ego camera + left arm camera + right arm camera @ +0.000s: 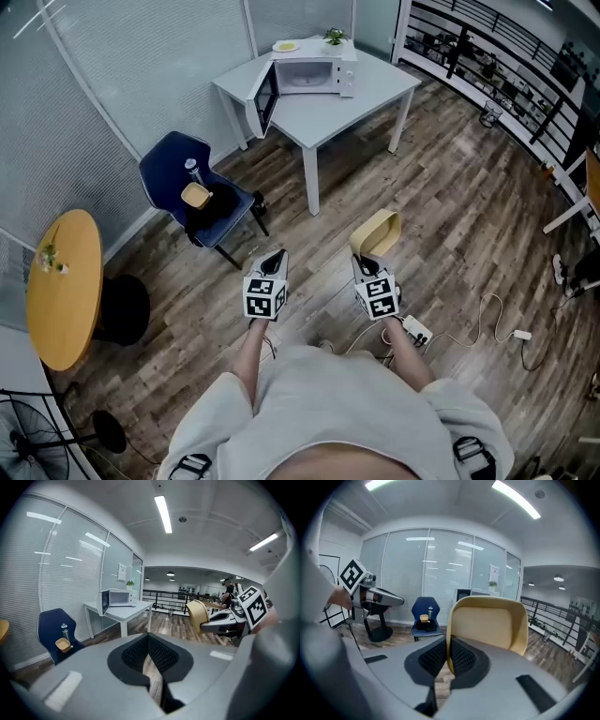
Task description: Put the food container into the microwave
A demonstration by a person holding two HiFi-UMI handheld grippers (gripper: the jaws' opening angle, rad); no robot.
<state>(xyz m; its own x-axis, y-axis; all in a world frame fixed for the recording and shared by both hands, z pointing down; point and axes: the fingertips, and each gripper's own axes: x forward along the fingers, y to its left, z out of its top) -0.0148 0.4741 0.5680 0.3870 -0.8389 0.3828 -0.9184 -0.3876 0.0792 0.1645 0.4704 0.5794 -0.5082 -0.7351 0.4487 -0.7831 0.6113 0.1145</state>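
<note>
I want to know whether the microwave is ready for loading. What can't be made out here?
- Microwave cavity: too far and small in the head view and the left gripper view to tell if anything is inside.
- Yellow bowl on the blue chair: contents too small in every view.
- Food container, lower wall: in the right gripper view, hidden behind the pads of the right hand-held gripper.

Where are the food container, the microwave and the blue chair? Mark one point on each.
food container [379, 232], head view, on its tan side wall.
microwave [306, 77], head view, on its open cavity.
blue chair [164, 169], head view, on its backrest.
</note>
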